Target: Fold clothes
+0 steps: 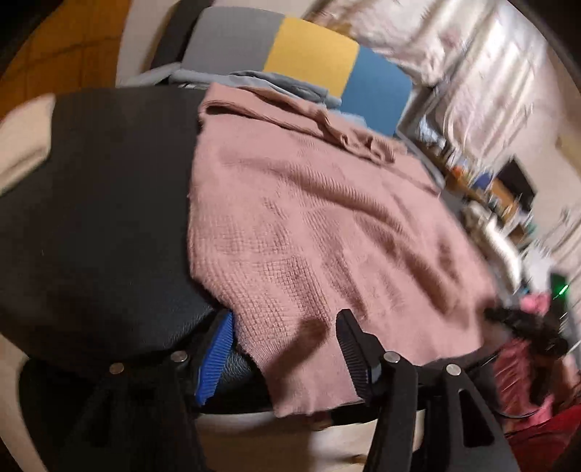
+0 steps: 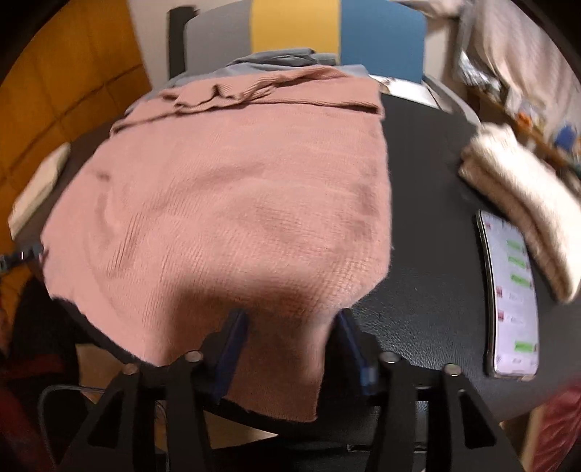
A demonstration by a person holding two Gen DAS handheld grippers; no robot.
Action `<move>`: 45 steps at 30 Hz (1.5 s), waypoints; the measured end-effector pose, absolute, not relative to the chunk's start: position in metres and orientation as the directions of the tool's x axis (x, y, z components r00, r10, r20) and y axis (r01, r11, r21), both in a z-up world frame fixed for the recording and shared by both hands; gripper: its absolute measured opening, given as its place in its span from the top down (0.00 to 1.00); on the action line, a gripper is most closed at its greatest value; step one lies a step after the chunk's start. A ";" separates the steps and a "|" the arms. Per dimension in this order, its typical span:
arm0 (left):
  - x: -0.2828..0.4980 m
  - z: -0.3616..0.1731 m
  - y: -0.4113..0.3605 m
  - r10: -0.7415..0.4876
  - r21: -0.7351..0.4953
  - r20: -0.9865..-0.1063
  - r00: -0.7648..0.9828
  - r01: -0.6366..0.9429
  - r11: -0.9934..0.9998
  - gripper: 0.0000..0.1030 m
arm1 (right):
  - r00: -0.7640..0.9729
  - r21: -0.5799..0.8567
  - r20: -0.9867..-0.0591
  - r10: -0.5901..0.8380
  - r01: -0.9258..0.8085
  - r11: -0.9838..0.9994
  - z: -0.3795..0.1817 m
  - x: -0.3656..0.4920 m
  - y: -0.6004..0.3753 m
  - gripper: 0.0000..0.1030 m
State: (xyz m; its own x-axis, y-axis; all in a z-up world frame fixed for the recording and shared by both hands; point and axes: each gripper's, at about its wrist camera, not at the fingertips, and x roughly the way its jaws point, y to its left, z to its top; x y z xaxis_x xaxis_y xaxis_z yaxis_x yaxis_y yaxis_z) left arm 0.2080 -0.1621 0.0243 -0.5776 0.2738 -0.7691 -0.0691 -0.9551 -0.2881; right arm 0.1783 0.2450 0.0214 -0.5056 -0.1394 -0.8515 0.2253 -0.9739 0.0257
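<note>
My left tool (image 1: 287,348) is spread over the pink sweater's (image 1: 308,225) hem; my right tool (image 2: 290,348) pinches it. Only the right view shows the phone (image 2: 508,297).

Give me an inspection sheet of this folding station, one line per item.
Surface: round black table, textured top.
Job's things: pink knit sweater spread flat, near hem over the table edge; folded cream knit at right; grey-blue garments behind.
Clutter: phone, screen lit, beside the cream knit.
Grippers: left claw open, hem between its jaws; right claw straddling the hem, grip unclear.
Cables: dark cable below the table edge.
Surroundings: grey, yellow and blue panels; blurred shelves.
</note>
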 end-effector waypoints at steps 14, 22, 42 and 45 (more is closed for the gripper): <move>0.206 0.021 -0.207 0.245 -0.250 -0.824 -0.510 -0.060 -0.966 0.93 | -0.423 0.210 -0.878 -0.225 0.081 -0.974 0.018 0.174 0.300 0.96; 0.219 0.053 -0.221 0.320 -0.271 -0.829 -0.459 -0.171 -0.947 0.90 | -0.510 0.119 -0.842 -0.177 0.144 -0.982 0.064 0.184 0.314 0.56; 0.153 0.026 -0.054 0.494 -0.286 -0.780 -0.383 -0.485 -0.827 0.86 | -0.472 0.085 -0.829 -0.301 0.425 -0.901 0.029 0.109 0.212 0.96; 0.161 0.027 -0.072 0.522 -0.323 -0.763 -0.382 -0.475 -0.819 0.86 | -0.501 0.081 -0.827 -0.255 0.343 -0.936 0.027 0.117 0.254 0.93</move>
